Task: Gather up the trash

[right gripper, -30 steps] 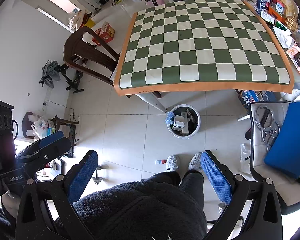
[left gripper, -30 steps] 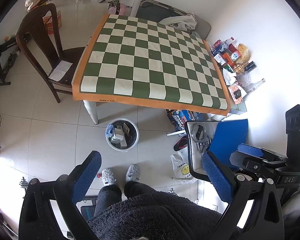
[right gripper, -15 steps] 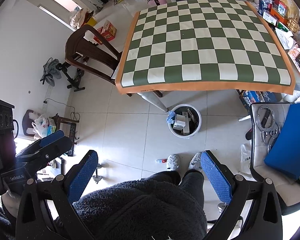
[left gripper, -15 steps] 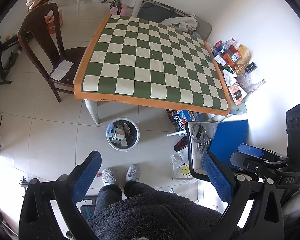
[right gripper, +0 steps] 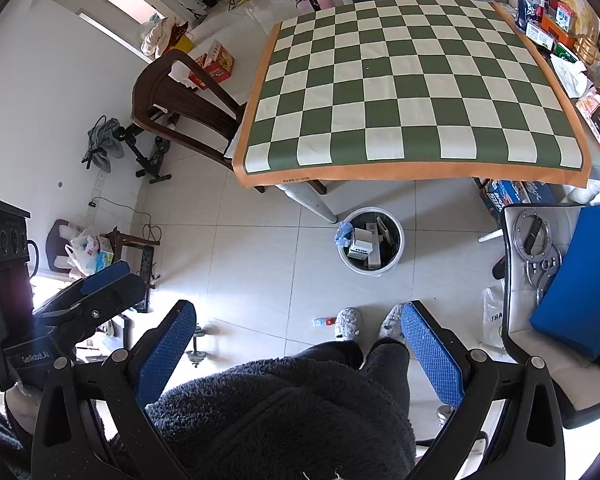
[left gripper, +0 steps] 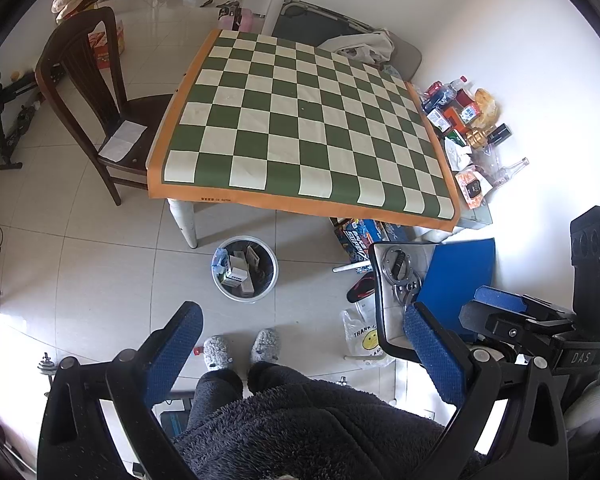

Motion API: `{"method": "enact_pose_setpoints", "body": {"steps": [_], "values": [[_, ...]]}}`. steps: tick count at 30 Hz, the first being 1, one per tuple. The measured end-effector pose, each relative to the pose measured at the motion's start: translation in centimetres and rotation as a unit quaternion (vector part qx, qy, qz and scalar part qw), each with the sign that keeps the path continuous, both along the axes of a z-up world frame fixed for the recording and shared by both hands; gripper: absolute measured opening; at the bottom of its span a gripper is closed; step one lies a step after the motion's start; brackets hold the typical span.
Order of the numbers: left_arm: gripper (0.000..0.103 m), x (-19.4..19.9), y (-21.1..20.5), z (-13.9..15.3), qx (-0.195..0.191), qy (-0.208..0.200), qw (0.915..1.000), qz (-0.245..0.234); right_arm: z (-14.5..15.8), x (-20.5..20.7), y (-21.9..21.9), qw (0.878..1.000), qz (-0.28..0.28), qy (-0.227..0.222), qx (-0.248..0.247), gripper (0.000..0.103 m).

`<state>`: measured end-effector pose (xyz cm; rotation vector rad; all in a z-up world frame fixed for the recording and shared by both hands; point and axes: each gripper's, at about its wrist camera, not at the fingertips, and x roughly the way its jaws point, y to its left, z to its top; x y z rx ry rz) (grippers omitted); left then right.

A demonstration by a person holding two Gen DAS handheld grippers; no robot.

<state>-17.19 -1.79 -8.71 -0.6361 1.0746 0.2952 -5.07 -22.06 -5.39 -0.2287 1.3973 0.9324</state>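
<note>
Nearest the lenses, both pairs of tongs are held high over the person's dark fleece lap: the left tongs (left gripper: 302, 350) stand spread wide with nothing between the blue pads, and the right tongs (right gripper: 298, 342) are just as wide and equally empty. Each shows at the edge of the other's view, the right one at the far right of the left wrist view, the left one at the far left of the right wrist view

Below them two grey slippers (left gripper: 242, 349) rest side by side on the pale tiled floor (left gripper: 100, 264). A small red-and-white scrap (right gripper: 324, 321) lies on the tiles just beside the slippers

A little further out stands the round bin (left gripper: 245, 270), holding the collected trash — small cartons (right gripper: 364, 246) and a crumpled blue wrapper (left gripper: 220, 258) at its rim. It sits on the floor near the white leg of the worktop (left gripper: 300, 128), which carries a green-and-cream chequered cloth with an orange border

To the right, a chair with a blue cushion (left gripper: 456, 276) holds metal rings, and a white bag with a yellow smiley (left gripper: 366, 338) lies on the floor beside it

Beyond, a dark wooden chair (left gripper: 88, 92) is drawn up at the left side of the worktop with a sheet of paper on its seat — and bottles and packets (left gripper: 464, 120) crowd the right edge against the wall
</note>
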Motion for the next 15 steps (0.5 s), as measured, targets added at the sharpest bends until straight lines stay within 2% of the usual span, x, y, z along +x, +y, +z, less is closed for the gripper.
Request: {"method": "enact_pose_setpoints", "body": {"steps": [15], "values": [[0.103, -0.14, -0.48, 0.24, 0.003, -0.003, 1.0000, 0.000, -0.03, 0.06, -0.23, 1.000, 0.002, 0.001, 0.001, 0.103]]}}
